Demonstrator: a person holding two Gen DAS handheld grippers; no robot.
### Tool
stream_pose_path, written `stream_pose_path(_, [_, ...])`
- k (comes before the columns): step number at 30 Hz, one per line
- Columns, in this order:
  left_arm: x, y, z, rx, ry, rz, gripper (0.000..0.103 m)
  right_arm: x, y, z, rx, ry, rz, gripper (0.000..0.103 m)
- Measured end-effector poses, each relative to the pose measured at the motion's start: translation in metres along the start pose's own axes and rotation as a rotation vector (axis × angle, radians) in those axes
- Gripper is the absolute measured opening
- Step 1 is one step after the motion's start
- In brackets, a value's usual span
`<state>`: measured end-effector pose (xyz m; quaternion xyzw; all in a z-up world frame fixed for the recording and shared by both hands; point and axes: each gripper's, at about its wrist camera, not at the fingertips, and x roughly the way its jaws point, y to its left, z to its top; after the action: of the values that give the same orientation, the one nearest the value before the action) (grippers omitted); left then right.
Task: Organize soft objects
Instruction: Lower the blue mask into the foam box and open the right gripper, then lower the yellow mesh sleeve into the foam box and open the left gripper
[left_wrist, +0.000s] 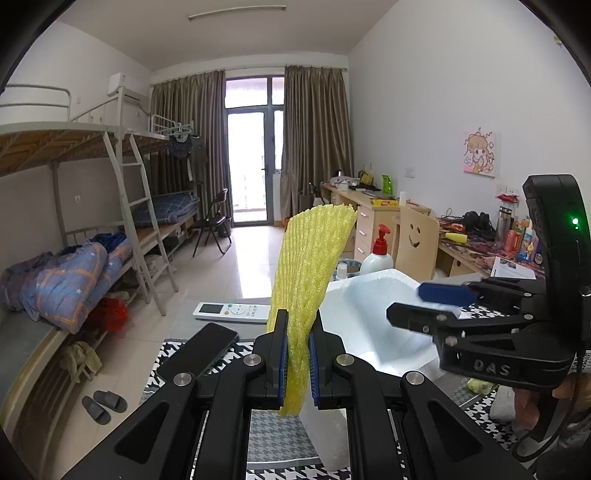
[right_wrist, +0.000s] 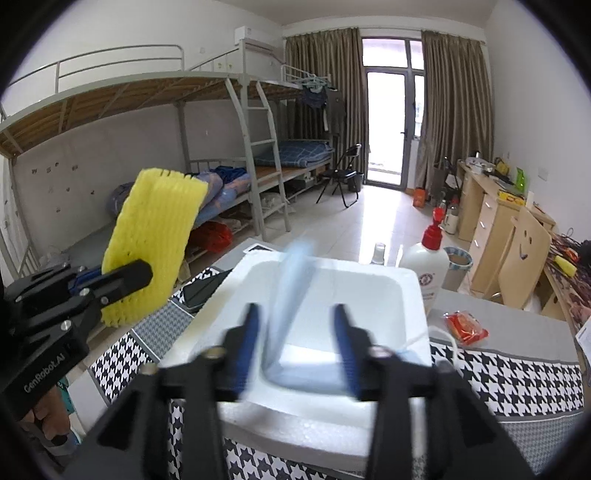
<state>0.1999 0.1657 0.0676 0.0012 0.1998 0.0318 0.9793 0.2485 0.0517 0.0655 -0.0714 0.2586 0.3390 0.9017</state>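
Note:
My left gripper (left_wrist: 297, 325) is shut on a yellow foam net sleeve (left_wrist: 310, 251), which stands up between its blue pads. In the right wrist view the sleeve (right_wrist: 155, 229) and left gripper (right_wrist: 122, 275) hang left of a white foam box (right_wrist: 406, 280). My right gripper (right_wrist: 297, 314) is open above the box's hollow. A blurred pale blue soft sheet (right_wrist: 291, 288) stands between its fingers, and the pads do not press on it. From the left wrist view, the right gripper (left_wrist: 406, 302) reaches over the box (left_wrist: 384, 275).
The box sits on a table with a black-and-white houndstooth cloth (right_wrist: 517, 376). A white pump bottle with a red top (right_wrist: 424, 273) stands behind the box, and a red packet (right_wrist: 465, 326) lies to its right. A dark phone (left_wrist: 199, 350) and a white remote (left_wrist: 232, 310) lie to its left.

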Motion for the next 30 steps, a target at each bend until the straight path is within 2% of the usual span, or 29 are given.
stream_pose_path(1, [0.0, 0.0, 0.0, 0.001, 0.001, -0.001, 0.01, -0.003, -0.002, -0.001, 0.012, -0.011, -0.01, 0.076])
stream_pose_path(3, [0.001, 0.001, -0.001, 0.0, 0.003, -0.003, 0.01, -0.008, -0.003, -0.001, 0.025, -0.03, -0.022, 0.082])
stream_pose_path(16, [0.0, -0.004, 0.004, 0.013, -0.002, -0.018, 0.01, -0.044, -0.013, -0.001, 0.049, -0.093, -0.03, 0.086])
stream_pose_path(25, [0.001, -0.019, 0.008, 0.031, -0.008, -0.05, 0.01, -0.063, -0.044, -0.019, 0.114, -0.099, -0.109, 0.087])
stream_pose_path(30, [0.004, -0.025, 0.009, 0.035, -0.001, -0.062, 0.01, -0.064, -0.063, -0.038, 0.137, -0.076, -0.187, 0.087])
